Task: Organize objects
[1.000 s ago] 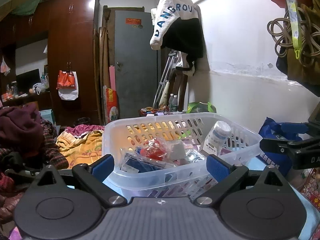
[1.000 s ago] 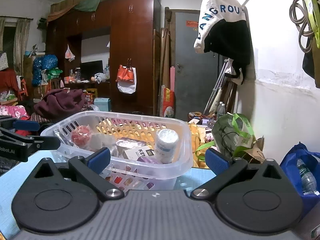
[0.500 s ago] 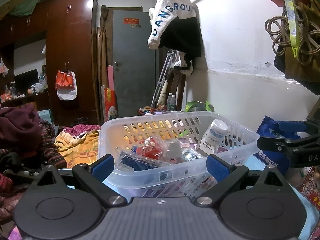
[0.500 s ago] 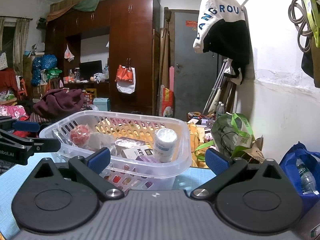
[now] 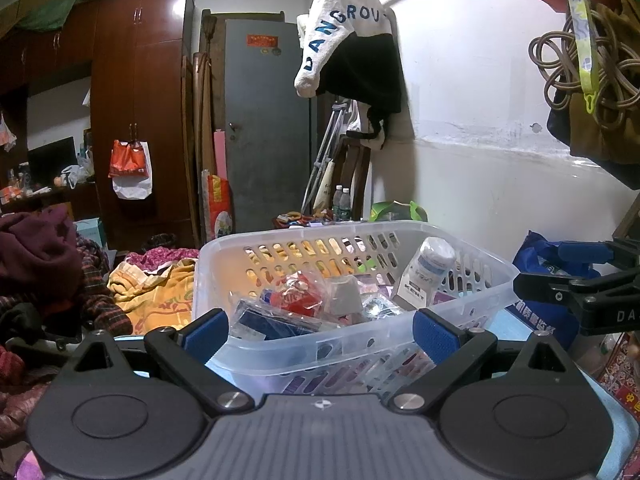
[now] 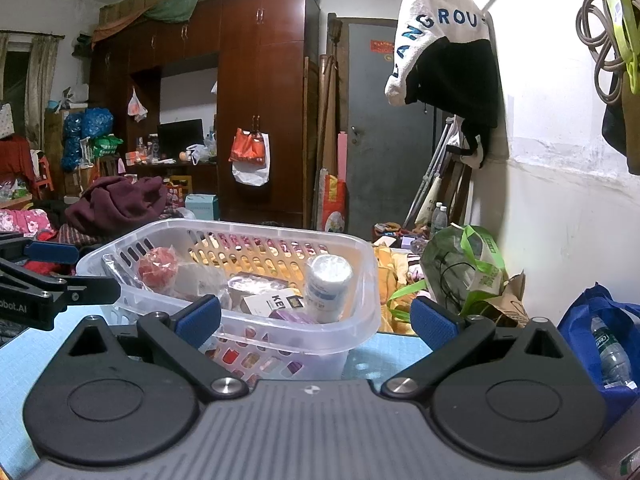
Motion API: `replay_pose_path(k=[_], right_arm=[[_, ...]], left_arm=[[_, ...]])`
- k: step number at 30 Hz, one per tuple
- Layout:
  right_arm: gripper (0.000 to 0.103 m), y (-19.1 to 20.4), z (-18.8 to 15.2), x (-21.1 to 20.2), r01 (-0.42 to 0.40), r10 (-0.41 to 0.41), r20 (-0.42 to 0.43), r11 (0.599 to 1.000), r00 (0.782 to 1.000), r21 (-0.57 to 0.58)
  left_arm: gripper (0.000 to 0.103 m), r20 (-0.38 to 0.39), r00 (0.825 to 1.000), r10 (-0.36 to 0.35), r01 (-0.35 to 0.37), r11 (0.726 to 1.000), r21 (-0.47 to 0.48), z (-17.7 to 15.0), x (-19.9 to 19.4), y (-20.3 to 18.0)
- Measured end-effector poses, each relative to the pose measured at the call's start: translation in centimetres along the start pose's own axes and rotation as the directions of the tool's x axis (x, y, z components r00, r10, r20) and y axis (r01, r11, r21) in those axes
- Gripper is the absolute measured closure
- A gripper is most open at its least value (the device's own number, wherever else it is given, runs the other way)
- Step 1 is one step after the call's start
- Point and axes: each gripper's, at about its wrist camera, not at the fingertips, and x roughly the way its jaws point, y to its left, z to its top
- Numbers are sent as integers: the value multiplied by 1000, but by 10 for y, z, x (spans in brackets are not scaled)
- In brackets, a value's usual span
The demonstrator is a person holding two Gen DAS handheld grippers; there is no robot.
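A clear plastic basket [image 5: 472, 258] [image 6: 362, 280] stands on a light blue table [image 6: 388, 350]. It holds a white bottle [image 5: 430, 264] [image 6: 327, 282], a red wrapped packet [image 5: 296, 298] [image 6: 157, 268], a dark blue packet [image 5: 276, 322], a white KENT box [image 6: 276, 302] and other small items. My left gripper [image 5: 320, 334] is open and empty, just short of the basket's near rim. My right gripper [image 6: 316, 320] is open and empty in front of the basket's right half. Each gripper shows at the other view's edge.
Piled clothes [image 5: 36, 264] lie to the left. A green bag [image 6: 468, 268] and a blue bag with a bottle [image 6: 600, 332] sit by the right wall. A wardrobe [image 6: 260, 112] and a grey door [image 5: 264, 128] stand behind. Cords and bags [image 5: 580, 64] hang at upper right.
The left wrist view has drifted slightly, so the basket sits a little further left and lower. Both grippers stay open and empty. The basket's contents have not moved.
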Motion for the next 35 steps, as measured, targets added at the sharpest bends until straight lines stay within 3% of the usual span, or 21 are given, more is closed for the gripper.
replay_pose_path(k=[35], right_arm=[[0, -4, -3, 2, 4, -4, -7, 1000, 1000, -3]], left_arm=[[3, 24, 1000, -18, 18, 1000, 8, -4, -2, -10]])
